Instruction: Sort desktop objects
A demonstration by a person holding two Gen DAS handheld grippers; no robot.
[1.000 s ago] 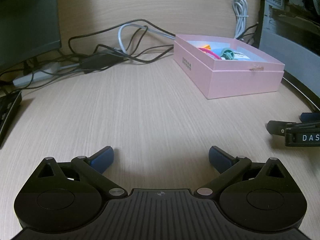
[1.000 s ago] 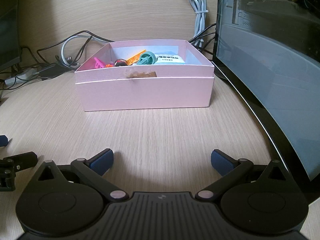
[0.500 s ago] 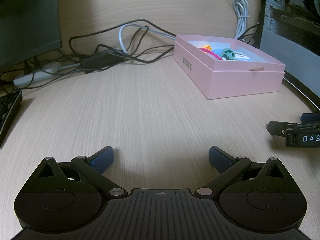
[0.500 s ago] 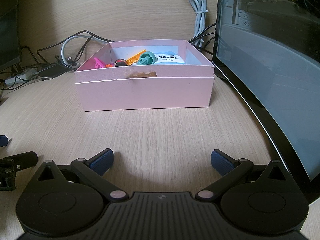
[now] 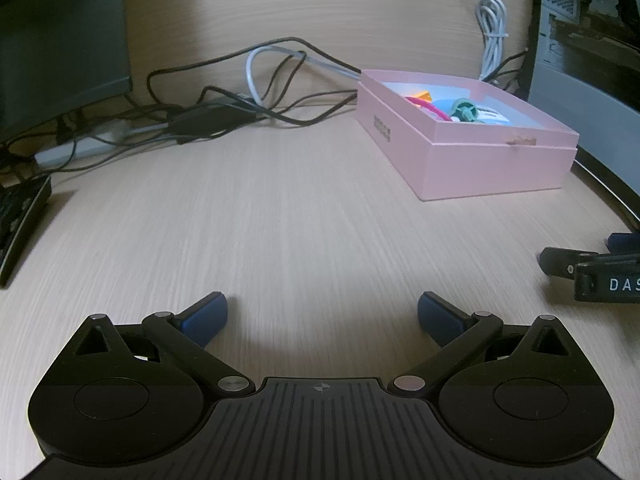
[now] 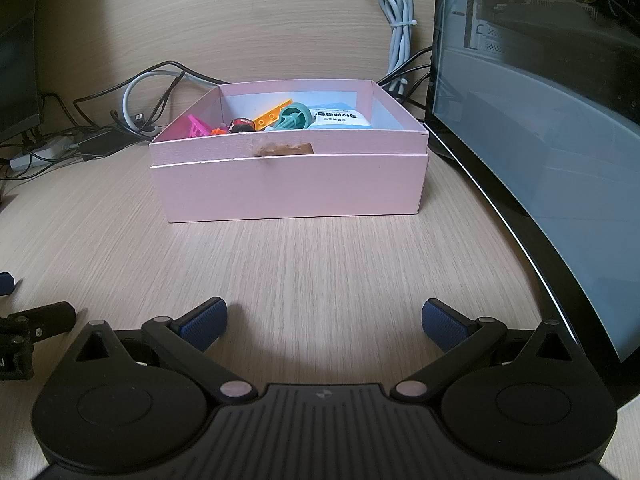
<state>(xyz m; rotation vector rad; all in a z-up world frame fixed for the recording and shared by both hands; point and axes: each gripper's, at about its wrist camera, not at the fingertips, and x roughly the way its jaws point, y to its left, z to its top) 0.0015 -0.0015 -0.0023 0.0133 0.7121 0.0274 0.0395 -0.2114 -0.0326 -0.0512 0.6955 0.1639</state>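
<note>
Both our tongs, left (image 5: 322,316) and right (image 6: 324,322), spread apart, holding nothing | toys and a packet sit inside the pink box (image 6: 288,184) | surface (image 5: 300,220) ahead shows nothing loose | sorting looks about done

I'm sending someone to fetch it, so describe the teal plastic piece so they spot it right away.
Find the open pink box on the wooden desk, beside the big dark monitor. Inside, near the middle, the teal piece lies between an orange strip and a white-and-blue packet. It's the only teal, round-headed thing there.
</note>
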